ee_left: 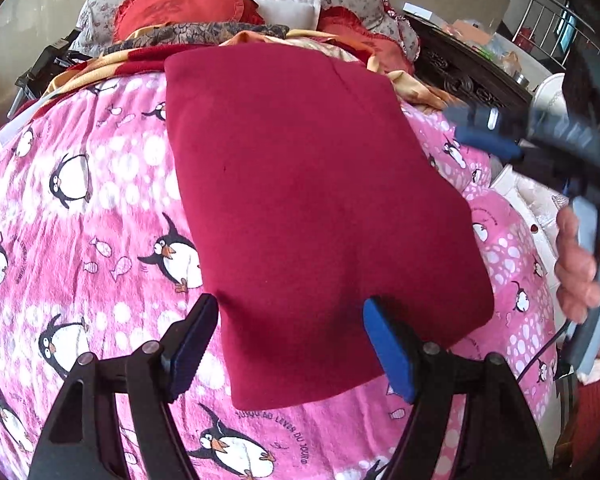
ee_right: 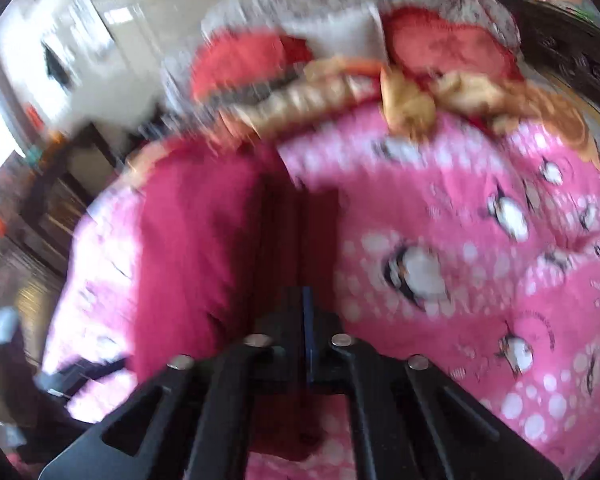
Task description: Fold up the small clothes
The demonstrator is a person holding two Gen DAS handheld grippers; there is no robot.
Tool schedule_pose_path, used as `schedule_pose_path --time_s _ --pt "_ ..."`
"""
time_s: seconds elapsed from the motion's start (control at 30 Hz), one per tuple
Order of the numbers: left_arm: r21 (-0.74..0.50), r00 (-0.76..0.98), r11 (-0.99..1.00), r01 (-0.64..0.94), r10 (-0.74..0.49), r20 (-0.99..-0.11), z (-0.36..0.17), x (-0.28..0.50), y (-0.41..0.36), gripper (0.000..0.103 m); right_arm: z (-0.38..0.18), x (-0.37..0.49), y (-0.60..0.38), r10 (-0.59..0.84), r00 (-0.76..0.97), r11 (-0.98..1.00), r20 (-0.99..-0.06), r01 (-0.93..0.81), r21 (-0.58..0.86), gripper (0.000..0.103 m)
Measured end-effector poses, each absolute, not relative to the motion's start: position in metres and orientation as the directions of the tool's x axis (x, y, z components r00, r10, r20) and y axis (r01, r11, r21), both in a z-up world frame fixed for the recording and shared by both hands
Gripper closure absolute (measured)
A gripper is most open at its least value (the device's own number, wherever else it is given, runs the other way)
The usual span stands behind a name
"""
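Left tongs [ee_left: 290, 344] are hanging wide open at bottom centre of the left wrist view, w/ nothing in them; I'm holding both blue pads [ee_left: 388, 354] apart, straddling the near edge of the red garment [ee_left: 312, 200]. Whether the pads are touching the cloth, I can't tell. Garment is lying directly ahead of the left tongs, already folded to a flat rectangle. Its long axis is running from bottom centre toward upper centre of the frame, leaning slightly left at the far end. It's resting on the pink penguin blanket [ee_left: 80, 240].

Right tongs [ee_right: 304, 240] are reading as closed in the right wrist view: fingers pressed together at frame centre, no gap showing. Frame is heavily motion-blurred, so I can't tell if any cloth is pinched between them; from the left wrist view they're appearing at right edge, off the garment, w/ my right hand [ee_left: 580, 264] on the handle below.

Judgement: left tongs are the nearer set, lined up w/ the garment's long axis; any next fold or lift would be starting from this near edge.

Surroundings: red cushions [ee_left: 180, 8] and a yellow-patterned cloth [ee_left: 260, 38] are piled past the garment's far end, upper centre. Dark carved furniture [ee_left: 472, 76] is sitting upper right. Nothing is lying between left tongs and garment.
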State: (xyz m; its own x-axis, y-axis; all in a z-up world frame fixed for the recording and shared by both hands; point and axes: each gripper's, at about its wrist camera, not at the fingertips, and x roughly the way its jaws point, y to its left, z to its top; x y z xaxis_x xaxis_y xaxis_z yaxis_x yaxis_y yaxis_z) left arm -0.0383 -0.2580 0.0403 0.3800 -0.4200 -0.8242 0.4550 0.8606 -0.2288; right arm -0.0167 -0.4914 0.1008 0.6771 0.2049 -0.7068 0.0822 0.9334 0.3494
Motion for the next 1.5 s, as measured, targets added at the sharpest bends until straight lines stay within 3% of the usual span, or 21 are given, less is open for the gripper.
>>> schedule_pose_path --time_s 0.07,0.2,0.23,0.27,0.33,0.43,0.6,0.8,0.87,0.93,1.03,1.13,1.37,1.5 --pt "-0.233 0.373 0.862 0.451 -0.419 -0.828 0.038 -0.037 -0.258 0.024 0.108 -0.006 -0.483 0.249 0.684 0.922 -0.685 0.048 0.384 0.07" --pt "-0.24 0.368 0.866 0.439 -0.417 -0.831 0.039 -0.032 -0.259 0.024 0.083 0.026 -0.455 0.298 0.575 0.926 -0.762 0.02 0.377 0.071" --pt "-0.237 0.369 0.866 0.441 -0.415 -0.832 0.042 -0.033 -0.259 0.024 0.073 0.032 -0.45 0.28 0.552 0.934 -0.785 0.032 0.355 0.077" --pt "-0.232 0.373 0.864 0.447 -0.415 -0.829 0.045 -0.033 -0.258 0.024 0.069 0.033 -0.446 0.235 0.554 0.946 -0.798 0.057 0.318 0.095" --pt "-0.219 0.413 0.861 0.458 -0.424 -0.806 0.056 -0.036 -0.254 0.024 0.083 0.023 -0.445 0.228 0.595 0.952 -0.77 0.029 0.305 0.103" --pt "-0.209 0.438 0.863 0.46 -0.426 -0.792 0.06 -0.033 -0.256 0.024 0.107 0.005 -0.449 0.15 0.667 0.975 -0.73 0.024 0.222 0.103" --pt "-0.192 0.398 0.87 0.454 -0.39 -0.83 0.039 -0.021 -0.272 0.024 0.078 0.017 -0.454 0.108 0.603 0.981 -0.79 0.065 0.184 0.103" --pt "-0.202 0.394 0.875 0.441 -0.391 -0.832 0.032 -0.016 -0.273 0.023 0.124 0.009 -0.45 0.079 0.708 0.986 -0.701 0.049 0.161 0.098" --pt "-0.198 0.394 0.875 0.442 -0.387 -0.833 0.033 -0.015 -0.274 0.023 0.128 0.02 -0.44 0.139 0.709 0.983 -0.691 -0.012 0.185 0.098" --pt "-0.199 0.394 0.876 0.44 -0.387 -0.833 0.032 -0.015 -0.273 0.022 0.118 0.036 -0.432 0.179 0.679 0.98 -0.712 -0.056 0.193 0.098" --pt "-0.203 0.402 0.874 0.441 -0.394 -0.827 0.033 -0.016 -0.273 0.021 0.084 0.064 -0.442 0.034 0.621 0.994 -0.783 0.061 0.091 0.103" --pt "-0.196 0.398 0.877 0.438 -0.384 -0.833 0.033 -0.014 -0.275 0.021 0.076 0.065 -0.457 0.095 0.631 0.978 -0.77 0.085 0.19 0.103" --pt "-0.199 0.399 0.879 0.433 -0.386 -0.832 0.031 -0.012 -0.275 0.02 0.111 0.001 -0.446 0.132 0.658 0.984 -0.741 0.004 0.178 0.098" --pt "-0.192 0.399 0.879 0.436 -0.38 -0.835 0.029 -0.013 -0.277 0.019 0.069 -0.022 -0.443 0.051 0.587 0.993 -0.808 0.058 0.105 0.098"
